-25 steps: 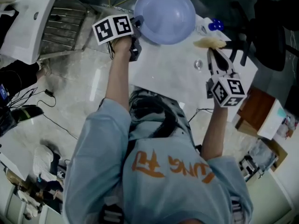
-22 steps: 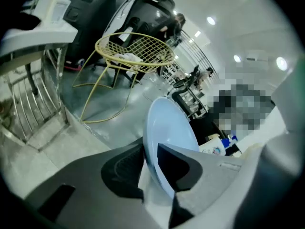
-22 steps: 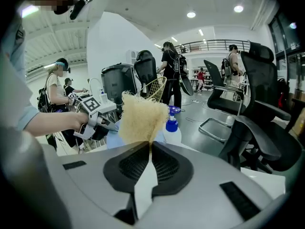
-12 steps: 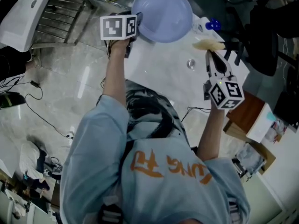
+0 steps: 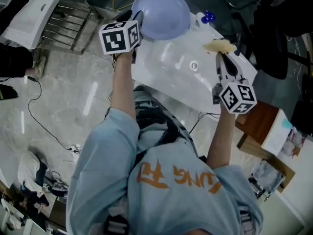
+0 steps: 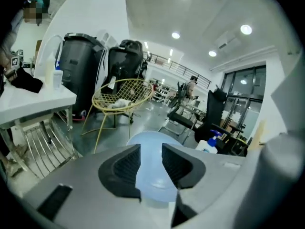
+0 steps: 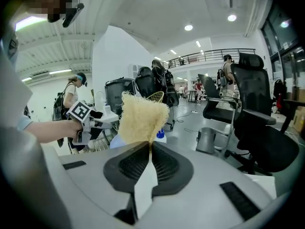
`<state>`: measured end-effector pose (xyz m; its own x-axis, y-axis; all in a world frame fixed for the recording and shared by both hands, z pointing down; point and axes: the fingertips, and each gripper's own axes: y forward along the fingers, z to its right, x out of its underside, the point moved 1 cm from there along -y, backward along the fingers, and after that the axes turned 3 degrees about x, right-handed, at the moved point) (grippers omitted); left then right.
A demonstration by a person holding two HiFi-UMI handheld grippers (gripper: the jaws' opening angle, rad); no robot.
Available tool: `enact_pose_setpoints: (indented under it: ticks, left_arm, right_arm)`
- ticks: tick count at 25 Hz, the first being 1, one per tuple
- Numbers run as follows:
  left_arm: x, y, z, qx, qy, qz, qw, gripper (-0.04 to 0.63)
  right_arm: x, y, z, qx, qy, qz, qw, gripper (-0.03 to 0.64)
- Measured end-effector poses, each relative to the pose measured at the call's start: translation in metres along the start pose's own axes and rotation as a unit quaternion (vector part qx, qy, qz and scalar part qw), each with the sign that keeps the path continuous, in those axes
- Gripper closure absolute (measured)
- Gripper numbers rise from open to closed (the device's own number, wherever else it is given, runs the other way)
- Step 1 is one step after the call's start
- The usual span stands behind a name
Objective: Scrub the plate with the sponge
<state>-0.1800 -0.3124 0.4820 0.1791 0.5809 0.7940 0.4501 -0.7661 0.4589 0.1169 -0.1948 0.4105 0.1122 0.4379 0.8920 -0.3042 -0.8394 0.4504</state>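
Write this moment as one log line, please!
left gripper: open, at plate rim | right gripper: shut on sponge | sponge: apart from plate | plate: on white table

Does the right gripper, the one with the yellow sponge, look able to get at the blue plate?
Probably yes. Only white table surface lies between the right gripper, shut on the sponge, and the plate. The left gripper sits at the plate's opposite rim, jaws apart, out of the way.
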Motion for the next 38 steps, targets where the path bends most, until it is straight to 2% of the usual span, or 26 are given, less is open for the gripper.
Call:
enact_pose_setpoints:
  ticks: [2,4,7,11,15,18,21,23,25,26,29,33,35,38]
  left_arm:
    - [-0.01,-0.011,0.031,0.01,0.023,0.023,0.9994,0.488]
    - [-0.019,-0.023,0.064,0.01,0.054,0.047,0.9974,0.573]
    - [-0.036,-0.042,0.12,0.024,0.089,0.089,0.9917,0.589]
    - [-0.051,-0.072,0.204,0.069,0.117,0.15,0.9793,0.592]
    - [-0.063,-0.106,0.299,0.153,0.132,0.217,0.9551,0.592]
    - [-0.048,-0.131,0.374,0.249,0.15,0.239,0.9263,0.592]
    - [-0.022,-0.149,0.43,0.28,0.193,0.245,0.9079,0.592]
    - [-0.008,-0.16,0.453,0.295,0.198,0.253,0.9001,0.592]
    - [0.002,-0.166,0.462,0.307,0.177,0.258,0.8986,0.592]
    - [0.007,-0.166,0.464,0.307,0.168,0.257,0.9007,0.592]
    - [0.019,-0.163,0.465,0.287,0.162,0.245,0.9118,0.592]
    - [0.036,-0.156,0.462,0.246,0.185,0.219,0.926,0.592]
    - [0.042,-0.154,0.46,0.243,0.186,0.211,0.9286,0.592]
    - [0.048,-0.152,0.46,0.249,0.187,0.207,0.9276,0.592]
  right_arm:
    - [-0.008,-0.015,0.008,0.004,0.006,0.026,1.0,0.597]
    - [-0.017,-0.034,0.016,0.009,0.01,0.053,0.999,0.597]
    - [-0.034,-0.065,0.032,0.021,0.016,0.092,0.995,0.597]
    - [-0.054,-0.114,0.056,0.047,0.024,0.141,0.989,0.597]
    - [-0.072,-0.166,0.081,0.074,0.048,0.195,0.977,0.597]
    - [-0.078,-0.202,0.093,0.086,0.074,0.221,0.969,0.598]
    - [-0.074,-0.235,0.104,0.126,0.079,0.23,0.962,0.598]
    - [-0.061,-0.25,0.104,0.148,0.066,0.219,0.962,0.598]
    - [-0.042,-0.261,0.105,0.166,0.059,0.204,0.963,0.598]
    - [-0.034,-0.266,0.106,0.174,0.058,0.199,0.963,0.598]
    - [-0.019,-0.284,0.114,0.195,0.052,0.191,0.961,0.598]
    - [-0.006,-0.299,0.122,0.22,0.037,0.178,0.958,0.598]
    - [0.001,-0.3,0.121,0.226,0.031,0.172,0.958,0.598]
    - [0.006,-0.298,0.121,0.23,0.025,0.168,0.958,0.598]
